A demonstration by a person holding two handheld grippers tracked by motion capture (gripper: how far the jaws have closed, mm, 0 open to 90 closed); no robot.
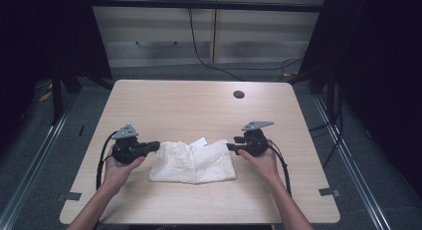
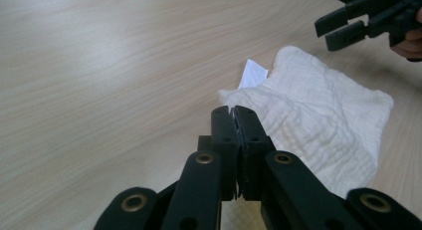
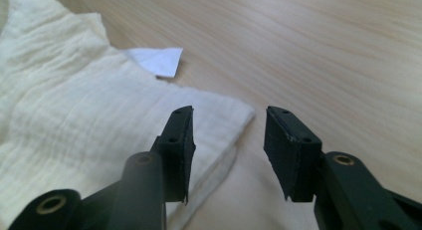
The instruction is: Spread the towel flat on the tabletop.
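Observation:
A crumpled white cloth [image 1: 193,163] [image 2: 318,105] [image 3: 74,120] lies on the wooden table [image 1: 199,105], near its front edge. A small white tag [image 1: 200,141] [image 2: 254,73] [image 3: 157,60] pokes out from the cloth's far edge. My left gripper [image 1: 157,145] [image 2: 235,113] is shut at the cloth's far left corner, and a thin strip of white fabric shows between its pads. My right gripper [image 1: 230,147] [image 3: 229,145] stands open at the far right corner. One of its jaws is over the fabric and the other is over bare wood. From the left gripper view, the right gripper [image 2: 338,31] hovers just beyond the cloth.
A round dark hole [image 1: 239,94] sits in the table's far right part. Bare wood stretches behind the cloth. Grey tape marks [image 1: 329,192] sit at the front corners. Beyond the table are a cabinet [image 1: 209,31] and floor cables [image 1: 209,60].

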